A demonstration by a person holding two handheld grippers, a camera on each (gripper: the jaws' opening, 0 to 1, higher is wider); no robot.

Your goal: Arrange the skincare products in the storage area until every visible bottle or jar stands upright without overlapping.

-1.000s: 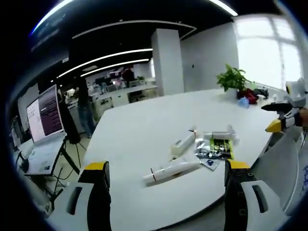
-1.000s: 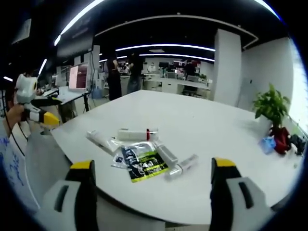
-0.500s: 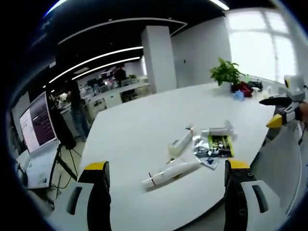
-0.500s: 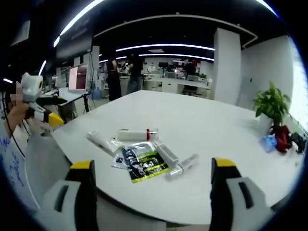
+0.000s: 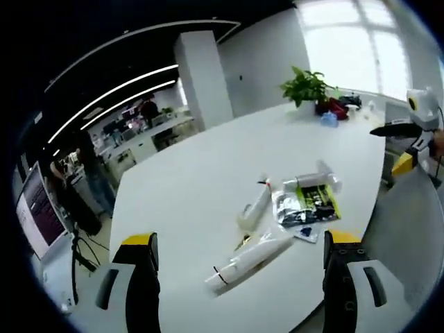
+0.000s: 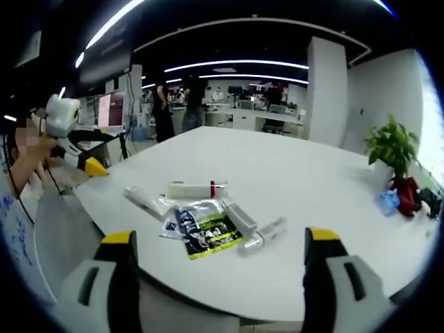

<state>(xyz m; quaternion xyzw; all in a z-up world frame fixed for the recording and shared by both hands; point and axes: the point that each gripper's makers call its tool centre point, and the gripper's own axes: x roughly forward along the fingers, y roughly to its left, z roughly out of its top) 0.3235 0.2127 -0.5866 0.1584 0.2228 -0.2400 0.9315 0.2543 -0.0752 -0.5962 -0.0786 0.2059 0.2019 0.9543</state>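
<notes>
While several tubes [image 6: 195, 189] and a sachet [image 6: 205, 232] lie flat at mid-frame on the white table [image 6: 312, 180], both the left gripper [image 5: 239, 267] and right gripper [image 6: 216, 267] hover at the table's near edge, jaws spread wide and empty. A potted plant [image 6: 392, 149] stands at right; an office with ceiling lights lies behind.
</notes>
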